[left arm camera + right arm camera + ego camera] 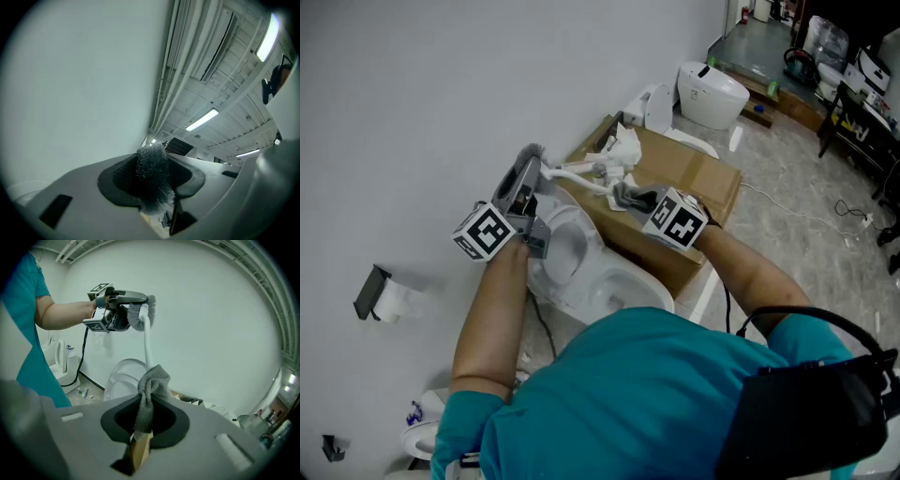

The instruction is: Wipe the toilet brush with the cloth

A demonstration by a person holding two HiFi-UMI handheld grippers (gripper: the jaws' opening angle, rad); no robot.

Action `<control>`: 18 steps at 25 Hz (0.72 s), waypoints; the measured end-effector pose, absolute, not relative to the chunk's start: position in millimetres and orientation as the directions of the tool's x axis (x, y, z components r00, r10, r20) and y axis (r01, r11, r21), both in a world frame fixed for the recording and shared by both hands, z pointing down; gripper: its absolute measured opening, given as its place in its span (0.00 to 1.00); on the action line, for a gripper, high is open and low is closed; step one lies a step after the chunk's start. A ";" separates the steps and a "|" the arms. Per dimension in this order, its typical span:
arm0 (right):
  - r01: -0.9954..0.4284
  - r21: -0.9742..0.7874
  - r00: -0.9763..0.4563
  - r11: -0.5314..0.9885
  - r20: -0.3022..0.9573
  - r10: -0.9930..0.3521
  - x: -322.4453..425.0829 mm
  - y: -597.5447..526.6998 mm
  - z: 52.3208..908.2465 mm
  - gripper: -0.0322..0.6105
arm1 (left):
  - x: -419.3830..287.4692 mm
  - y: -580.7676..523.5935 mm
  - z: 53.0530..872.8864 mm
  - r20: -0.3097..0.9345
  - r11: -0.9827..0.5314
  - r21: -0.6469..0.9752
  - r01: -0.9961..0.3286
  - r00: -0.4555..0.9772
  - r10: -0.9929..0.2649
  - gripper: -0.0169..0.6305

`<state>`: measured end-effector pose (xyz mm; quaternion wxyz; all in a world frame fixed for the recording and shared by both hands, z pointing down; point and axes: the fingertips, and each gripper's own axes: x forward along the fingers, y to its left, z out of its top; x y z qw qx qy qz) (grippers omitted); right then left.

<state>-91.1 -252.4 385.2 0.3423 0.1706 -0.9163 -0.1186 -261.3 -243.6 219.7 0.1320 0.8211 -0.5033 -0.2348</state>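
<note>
The left gripper [531, 169] has its jaws clamped on the bristle head of the brush [152, 174], held up beside the wall [441, 112] above the toilet [581, 272]. The right gripper [626, 195] has its jaws pinching the cloth [151, 389], which is bunched against the brush's white handle.

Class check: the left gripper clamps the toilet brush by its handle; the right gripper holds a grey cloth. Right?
No: the left gripper clamps the toilet brush by its bristles, as the left gripper view shows. The right gripper holds the grey cloth.
</note>
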 end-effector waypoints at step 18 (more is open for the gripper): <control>-0.251 0.331 -0.686 0.910 0.602 -0.408 -81.7 -258.8 390.4 0.08 | -274.8 -242.0 214.0 -0.269 -0.449 0.467 -0.762 0.361 -0.893 0.28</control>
